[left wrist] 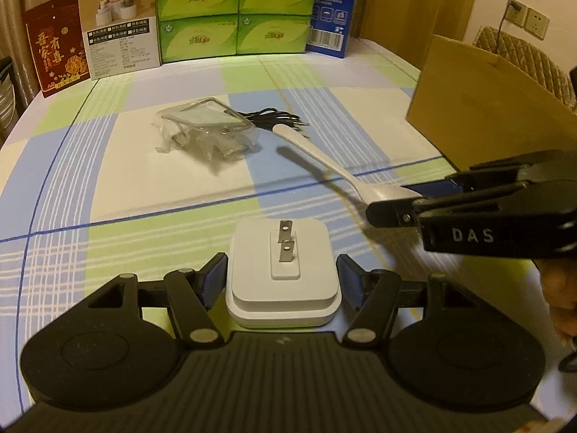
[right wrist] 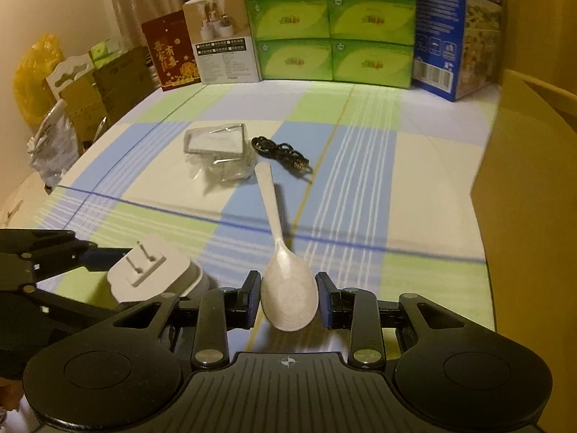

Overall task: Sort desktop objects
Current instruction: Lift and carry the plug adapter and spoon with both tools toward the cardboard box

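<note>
- My left tongs (left wrist: 283,283) sit either side of the white plug adapter (left wrist: 283,270), prongs up; the pads look to touch its flanks, so I judge it gripped, though contact on the right pad is not certain.
- My right tongs (right wrist: 288,297) are closed on the bowl of the pale spoon (right wrist: 285,263); its handle runs straight ahead along the tongs' axis, away from me.
- Governing relation: the open cardboard box (left wrist: 479,108) stands to the right of both tongs, nearer my right hand; I judge it the likely drop point, and the spoon must swing handle-first past its near wall.
- Beyond the handle tip lie a clear plastic packet (right wrist: 216,155) and a coiled black cable (right wrist: 281,153), just beside each other, both untouched.
- The checked surface (right wrist: 396,180) between tongs and box is bare; cartons line the far edge.
</note>
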A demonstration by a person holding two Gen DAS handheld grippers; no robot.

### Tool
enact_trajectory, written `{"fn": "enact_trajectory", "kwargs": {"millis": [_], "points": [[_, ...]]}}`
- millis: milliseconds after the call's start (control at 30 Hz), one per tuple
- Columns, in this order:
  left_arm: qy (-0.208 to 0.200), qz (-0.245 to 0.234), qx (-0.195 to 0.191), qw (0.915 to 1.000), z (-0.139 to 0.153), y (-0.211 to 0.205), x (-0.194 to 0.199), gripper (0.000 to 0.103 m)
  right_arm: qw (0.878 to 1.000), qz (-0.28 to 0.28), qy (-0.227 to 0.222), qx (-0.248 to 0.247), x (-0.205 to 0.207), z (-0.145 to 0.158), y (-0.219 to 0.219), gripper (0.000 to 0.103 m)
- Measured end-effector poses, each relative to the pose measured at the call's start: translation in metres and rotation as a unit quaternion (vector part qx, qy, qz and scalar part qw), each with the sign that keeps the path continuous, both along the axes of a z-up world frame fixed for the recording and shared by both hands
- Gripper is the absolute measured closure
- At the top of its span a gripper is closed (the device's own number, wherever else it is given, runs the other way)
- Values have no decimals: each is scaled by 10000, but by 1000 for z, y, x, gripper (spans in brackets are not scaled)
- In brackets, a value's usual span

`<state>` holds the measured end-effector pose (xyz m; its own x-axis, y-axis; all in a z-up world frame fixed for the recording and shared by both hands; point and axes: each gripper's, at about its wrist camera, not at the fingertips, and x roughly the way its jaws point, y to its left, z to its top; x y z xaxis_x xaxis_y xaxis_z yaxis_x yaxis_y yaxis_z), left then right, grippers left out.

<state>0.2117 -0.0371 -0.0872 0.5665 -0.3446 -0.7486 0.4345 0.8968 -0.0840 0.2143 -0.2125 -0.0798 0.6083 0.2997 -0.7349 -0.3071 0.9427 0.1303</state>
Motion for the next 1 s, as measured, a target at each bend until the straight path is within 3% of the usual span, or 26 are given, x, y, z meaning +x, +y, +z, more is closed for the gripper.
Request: {"fn": "enact_trajectory", "kwargs": {"millis": [233, 367, 1000], "points": [[-14, 249, -164, 9996, 16, 4, -34, 42, 9995, -252, -66, 165, -44, 16, -8, 73], [6, 528, -463, 9975, 29, 5, -56, 42, 9989, -371, -191, 211, -69, 26, -12, 73], [-71, 849, -355, 9957, 80, -11, -138, 42, 9972, -588, -363, 298, -156, 63, -37, 73]]}}
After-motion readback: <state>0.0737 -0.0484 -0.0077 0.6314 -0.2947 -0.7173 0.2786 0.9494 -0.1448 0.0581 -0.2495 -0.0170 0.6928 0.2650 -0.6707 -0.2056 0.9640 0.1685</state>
